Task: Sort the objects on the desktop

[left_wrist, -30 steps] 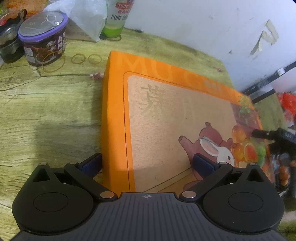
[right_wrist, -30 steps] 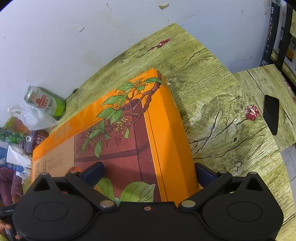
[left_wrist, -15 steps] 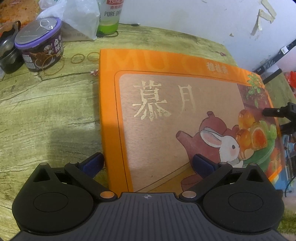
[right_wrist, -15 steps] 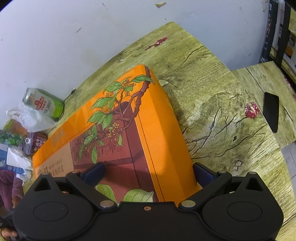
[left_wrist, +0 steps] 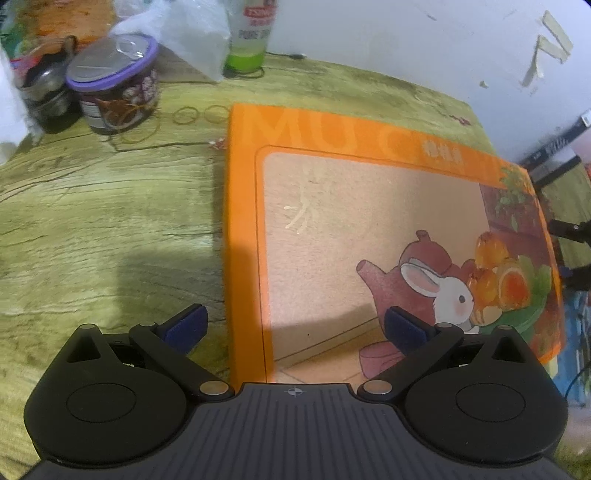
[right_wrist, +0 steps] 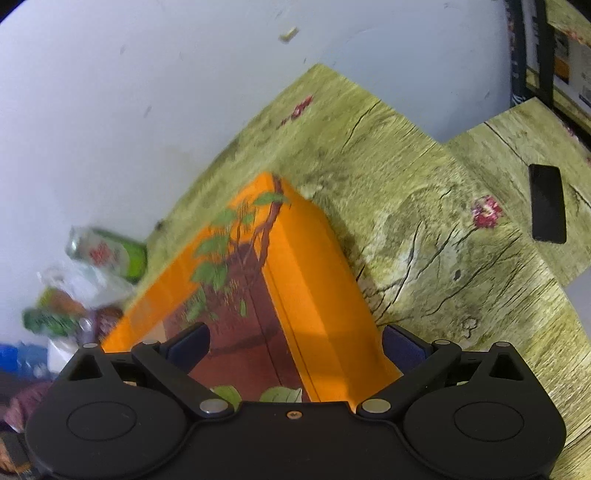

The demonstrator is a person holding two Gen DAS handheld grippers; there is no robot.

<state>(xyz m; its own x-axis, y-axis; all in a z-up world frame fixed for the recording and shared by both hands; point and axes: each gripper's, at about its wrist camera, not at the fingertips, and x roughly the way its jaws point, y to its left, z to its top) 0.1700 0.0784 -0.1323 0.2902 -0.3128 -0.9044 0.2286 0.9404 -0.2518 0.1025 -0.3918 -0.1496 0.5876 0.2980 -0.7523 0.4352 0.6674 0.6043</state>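
A large flat orange gift box (left_wrist: 369, 229), printed with a rabbit and a teapot, lies on the green wood-grain table (left_wrist: 92, 221). My left gripper (left_wrist: 293, 326) hovers over its near left corner with jaws wide apart. One finger is outside the box's left wall, the other above the lid. In the right wrist view the box (right_wrist: 306, 280) shows its leafy-branch end. My right gripper (right_wrist: 297, 343) straddles that end's right wall, also spread wide: one finger above the lid, one beside the wall over the table. Neither gripper clamps anything.
Behind the box's left corner are rubber bands (left_wrist: 186, 114), a purple-lidded can (left_wrist: 110, 85), a dark jar (left_wrist: 44, 92), a plastic bag (left_wrist: 184, 33) and a green bottle (left_wrist: 251, 44). A black phone (right_wrist: 546, 203) lies to the right. A white wall bounds the table's far side.
The box stays beside the rubber bands. The left view has shifted slightly leftward. The right view has pulled back and is blurred with motion. Both grippers' jaws keep the same width.
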